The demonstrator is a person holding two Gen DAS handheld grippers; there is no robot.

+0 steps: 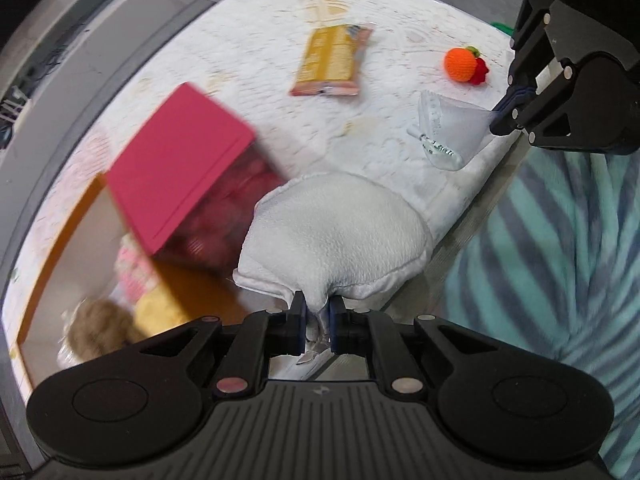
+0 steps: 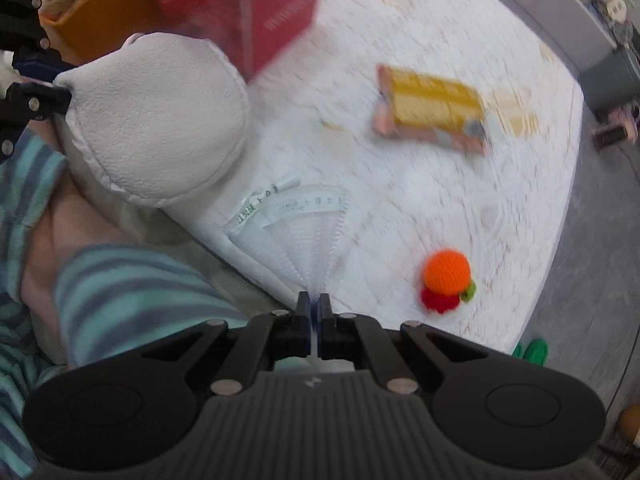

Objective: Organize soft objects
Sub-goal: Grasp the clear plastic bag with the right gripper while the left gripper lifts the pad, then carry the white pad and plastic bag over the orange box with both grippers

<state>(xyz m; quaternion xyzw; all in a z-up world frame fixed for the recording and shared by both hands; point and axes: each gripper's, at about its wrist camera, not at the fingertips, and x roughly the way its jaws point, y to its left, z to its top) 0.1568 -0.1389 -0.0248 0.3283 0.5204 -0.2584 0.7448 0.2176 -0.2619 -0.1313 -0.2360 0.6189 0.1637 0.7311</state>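
My left gripper (image 1: 317, 312) is shut on the edge of a white stuffed cushion (image 1: 336, 236), held above the table's near edge; the cushion also shows in the right wrist view (image 2: 156, 120). My right gripper (image 2: 314, 308) is shut on a clear plastic zip bag (image 2: 304, 228), which also shows in the left wrist view (image 1: 448, 128). An orange and red crocheted fruit toy (image 1: 464, 64) lies on the white table (image 1: 260, 48), near my right gripper (image 2: 446, 280). An orange box (image 1: 52, 248) at the left holds a fuzzy brown toy (image 1: 100, 332) and other soft items.
A pink box (image 1: 180, 160) stands beside the orange box. A yellow snack packet (image 1: 332, 60) lies mid-table. The person's striped sleeve (image 1: 552, 248) is at the near right. A grey ledge (image 1: 80, 80) borders the table's far left.
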